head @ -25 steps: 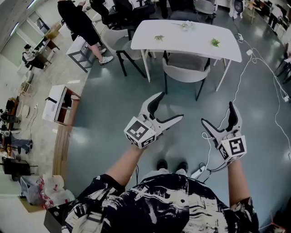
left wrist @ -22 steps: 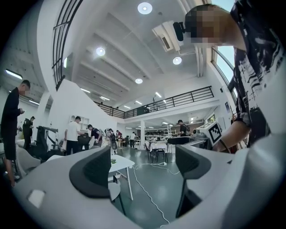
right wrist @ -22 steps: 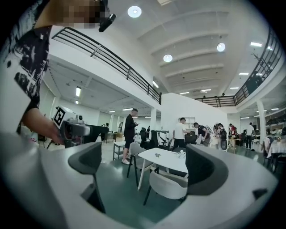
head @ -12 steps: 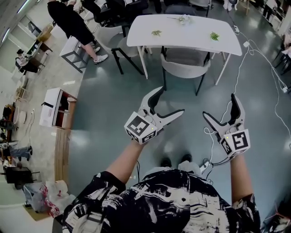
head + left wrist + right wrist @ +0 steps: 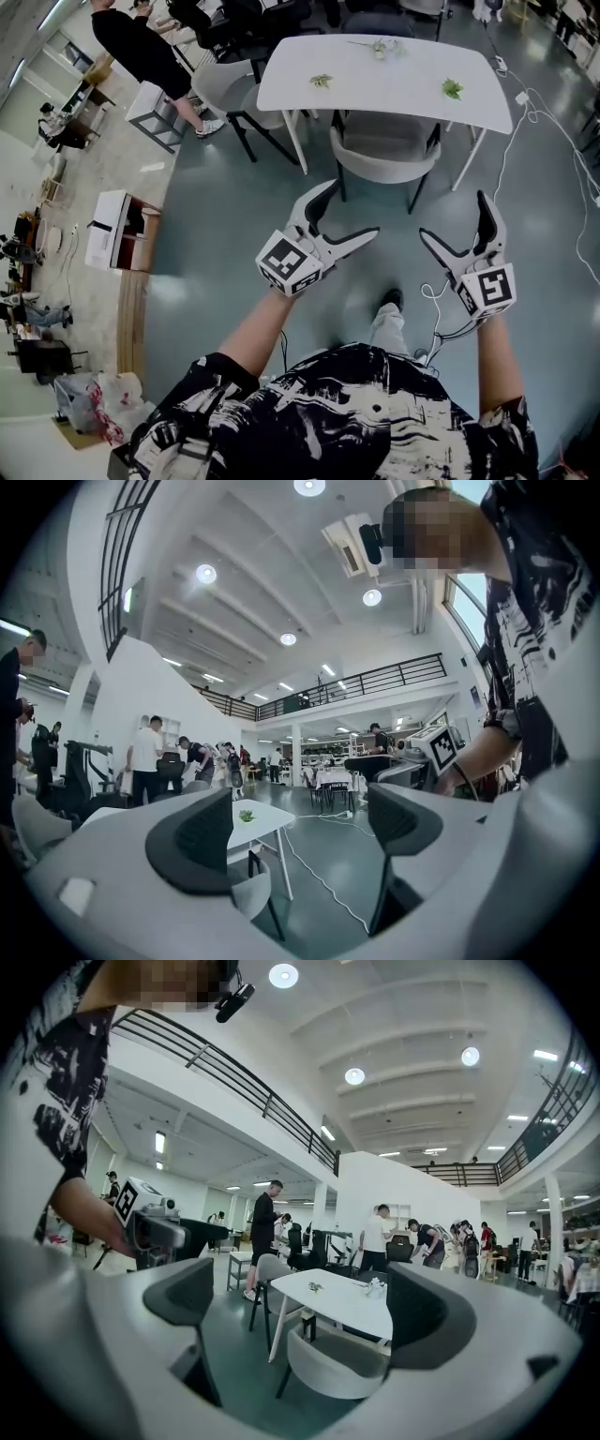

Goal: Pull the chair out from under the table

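Observation:
A grey curved-back chair point(image 5: 386, 153) on dark legs is tucked under the near edge of a white table point(image 5: 394, 89). In the right gripper view the chair point(image 5: 339, 1365) sits low between the jaws, the table point(image 5: 337, 1299) behind it. My left gripper point(image 5: 349, 208) is open, held over the floor short of the chair. My right gripper point(image 5: 454, 221) is open too, to the chair's right and nearer me. Both hold nothing. In the left gripper view the chair point(image 5: 246, 888) and table point(image 5: 261, 817) show at lower left.
A second grey chair point(image 5: 230, 84) stands at the table's left end. Small plants point(image 5: 452, 88) lie on the tabletop. White cables point(image 5: 530, 112) trail over the floor at right. A person point(image 5: 141, 47) stands far left by a box point(image 5: 118, 225). My foot point(image 5: 391, 300) steps forward.
I have walked closer: table and chair sit nearer and larger in the head view. One foot has stepped forward. Both grippers stay open and keep their pose.

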A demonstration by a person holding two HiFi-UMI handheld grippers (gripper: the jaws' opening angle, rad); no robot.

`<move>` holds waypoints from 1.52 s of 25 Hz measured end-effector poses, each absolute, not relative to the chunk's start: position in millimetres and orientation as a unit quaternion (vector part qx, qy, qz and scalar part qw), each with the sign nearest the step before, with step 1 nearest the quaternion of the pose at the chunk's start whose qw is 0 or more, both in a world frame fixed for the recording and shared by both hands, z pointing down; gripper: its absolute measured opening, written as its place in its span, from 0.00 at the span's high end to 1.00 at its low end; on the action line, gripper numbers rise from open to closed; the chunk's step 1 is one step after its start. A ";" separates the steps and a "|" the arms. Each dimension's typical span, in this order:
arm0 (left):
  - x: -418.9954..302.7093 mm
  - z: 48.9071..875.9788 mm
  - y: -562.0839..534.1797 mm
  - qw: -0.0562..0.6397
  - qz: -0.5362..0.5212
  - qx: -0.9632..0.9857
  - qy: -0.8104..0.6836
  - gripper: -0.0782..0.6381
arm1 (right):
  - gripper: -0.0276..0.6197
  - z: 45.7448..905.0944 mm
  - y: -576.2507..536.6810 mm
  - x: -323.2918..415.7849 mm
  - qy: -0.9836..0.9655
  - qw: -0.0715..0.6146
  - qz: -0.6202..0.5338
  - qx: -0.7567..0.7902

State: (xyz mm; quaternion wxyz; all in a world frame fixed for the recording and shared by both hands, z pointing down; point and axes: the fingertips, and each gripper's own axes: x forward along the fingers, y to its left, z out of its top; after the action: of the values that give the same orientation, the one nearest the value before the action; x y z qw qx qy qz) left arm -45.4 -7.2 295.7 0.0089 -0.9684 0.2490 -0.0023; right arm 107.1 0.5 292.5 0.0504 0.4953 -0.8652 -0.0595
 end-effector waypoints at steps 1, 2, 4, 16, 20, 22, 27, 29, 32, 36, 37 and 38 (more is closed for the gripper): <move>-38.4 297.6 -24.4 0.010 -0.006 -0.967 0.253 0.29 | 0.13 295.2 -17.9 114.4 -0.868 0.054 -0.060 0.490; -31.1 299.6 -41.8 0.009 -0.009 -0.966 0.258 0.29 | 0.13 298.2 -36.6 121.8 -0.871 0.059 -0.061 0.485; -16.5 304.7 -75.3 0.008 -0.019 -0.963 0.270 0.29 | 0.13 305.3 -72.6 136.0 -0.878 0.070 -0.058 0.470; 7.8 378.4 -209.0 0.006 -0.099 -0.962 0.254 0.29 | 0.13 396.2 -222.0 150.7 -0.908 0.193 -0.051 0.370; 0.9 437.2 -247.2 0.019 -0.174 -0.962 0.209 0.29 | 0.13 455.6 -249.3 147.7 -0.898 0.278 -0.054 0.336; -4.9 475.9 -268.8 0.036 -0.225 -0.956 0.182 0.29 | 0.13 494.2 -262.5 150.5 -0.892 0.325 -0.059 0.308; -18.1 584.0 -320.7 0.087 -0.341 -0.930 0.106 0.29 | 0.13 607.2 -295.1 166.5 -0.858 0.454 -0.091 0.222; -18.6 621.5 -336.0 0.112 -0.373 -0.918 0.074 0.29 | 0.13 654.2 -304.3 170.4 -0.844 0.495 -0.110 0.177; -19.0 674.1 -352.8 0.164 -0.416 -0.894 0.026 0.29 | 0.13 719.1 -315.5 175.3 -0.816 0.544 -0.162 0.111; -21.9 727.0 -366.7 0.196 -0.442 -0.875 -0.016 0.29 | 0.15 772.1 -328.3 172.1 -0.799 0.562 -0.208 0.060; -22.6 737.7 -366.3 0.194 -0.444 -0.874 -0.026 0.30 | 0.18 779.2 -329.8 168.1 -0.800 0.558 -0.215 0.052; -22.7 747.1 -364.9 0.191 -0.446 -0.874 -0.035 0.30 | 0.26 784.4 -331.0 163.3 -0.801 0.553 -0.225 0.044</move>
State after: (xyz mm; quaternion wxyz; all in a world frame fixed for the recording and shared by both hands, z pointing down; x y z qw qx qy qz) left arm -22.7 -364.9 747.1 0.1911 -0.8737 -0.0352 -0.4459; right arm 163.3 -331.0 784.4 0.5532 0.0444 -0.8008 -0.2252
